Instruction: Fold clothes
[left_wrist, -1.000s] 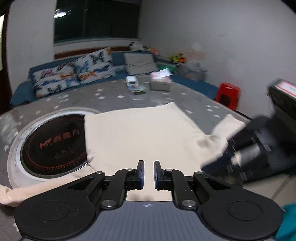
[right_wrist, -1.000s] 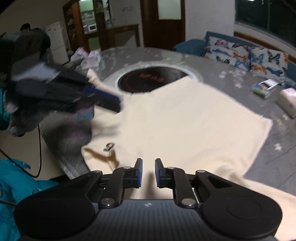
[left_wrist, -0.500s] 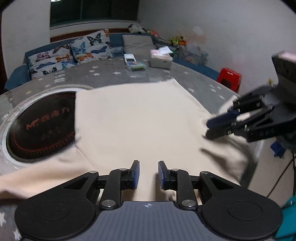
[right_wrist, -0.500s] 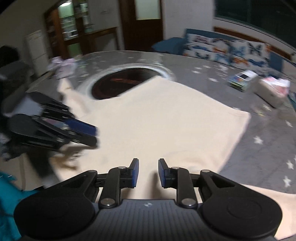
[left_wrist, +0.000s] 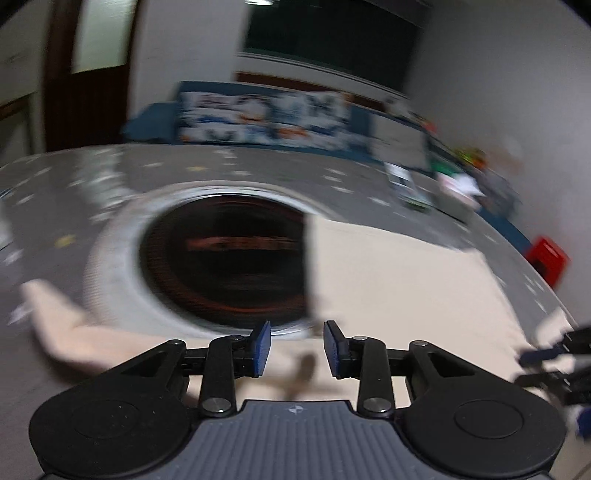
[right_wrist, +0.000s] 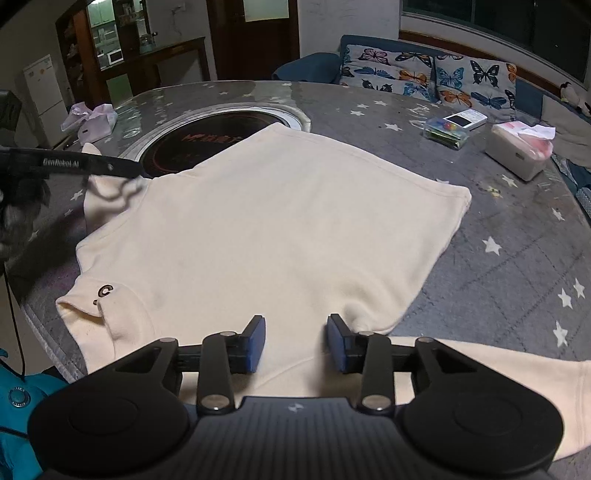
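A cream long-sleeved top (right_wrist: 277, 221) lies flat on the grey starred table (right_wrist: 498, 229), its collar (right_wrist: 105, 291) at the near left edge. My right gripper (right_wrist: 296, 343) hovers over the top's near right side by the sleeve (right_wrist: 498, 373). Its jaws are opening and nothing is pinched between them. The left wrist view is blurred. There my left gripper (left_wrist: 296, 347) hangs above the top (left_wrist: 406, 288) near the left sleeve (left_wrist: 74, 332), jaws opening with only cloth below. The right wrist view shows the left gripper (right_wrist: 135, 175) by that sleeve.
A round dark hotplate (right_wrist: 207, 144) is set into the table, partly under the top. A tissue box (right_wrist: 517, 151), a clear box (right_wrist: 445, 131) and a pink bag (right_wrist: 92, 118) sit further back. A sofa with butterfly cushions (right_wrist: 424, 74) lies behind. A red stool (left_wrist: 546, 258) stands right.
Both pairs of jaws have widened. The left gripper swung left from the top's middle toward the hotplate and left sleeve. The right gripper shifted slightly along the near hem.
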